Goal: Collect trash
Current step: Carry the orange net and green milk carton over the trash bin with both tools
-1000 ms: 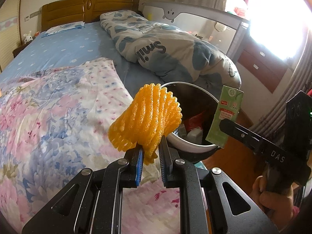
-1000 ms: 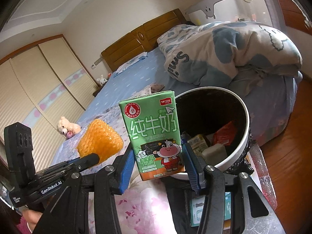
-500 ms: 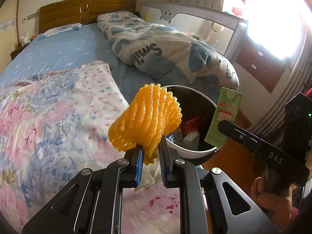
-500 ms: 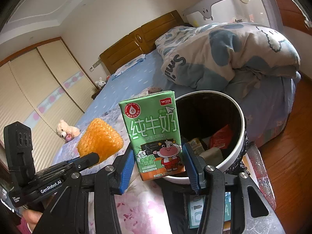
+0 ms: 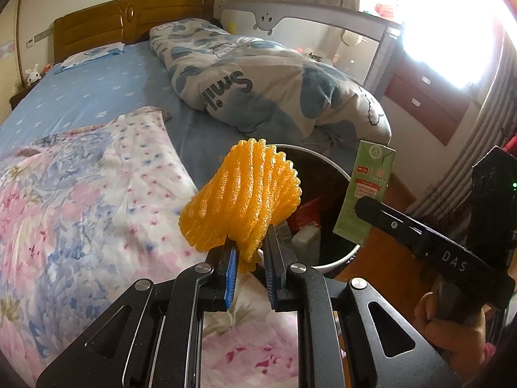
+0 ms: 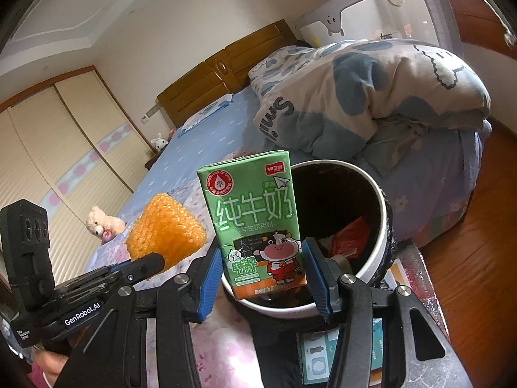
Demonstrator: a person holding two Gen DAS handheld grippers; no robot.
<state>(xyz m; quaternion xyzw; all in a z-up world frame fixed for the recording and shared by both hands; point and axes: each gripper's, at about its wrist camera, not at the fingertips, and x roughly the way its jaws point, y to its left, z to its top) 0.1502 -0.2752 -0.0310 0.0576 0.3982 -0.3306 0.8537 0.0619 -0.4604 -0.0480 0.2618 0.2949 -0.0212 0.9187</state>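
Observation:
My left gripper (image 5: pixel 251 252) is shut on an orange foam fruit net (image 5: pixel 245 200), held up over the near left rim of a white-rimmed trash bin (image 5: pixel 339 258). In the right wrist view the same foam net (image 6: pixel 166 228) shows at the left, in the left gripper (image 6: pixel 152 263). My right gripper (image 6: pixel 263 258) is shut on a green milk carton (image 6: pixel 255 223), upright, above the bin's near rim (image 6: pixel 383 200). That carton (image 5: pixel 368 190) appears over the bin's right side in the left wrist view. The bin holds a red wrapper (image 6: pixel 350 236) and other packaging.
The bin stands by the foot of a bed with a floral quilt (image 5: pixel 80 200) and a rolled blue and white duvet (image 5: pixel 268 87). A grey crib rail (image 5: pixel 323 19), a drawer unit (image 5: pixel 426 97) and wooden floor (image 6: pixel 468 274) lie to the right. A person's hand (image 5: pixel 449 329) grips the right handle.
The left gripper with the foam net has shifted slightly toward the bin, which now sits lower in its view. The right gripper and carton have held still.

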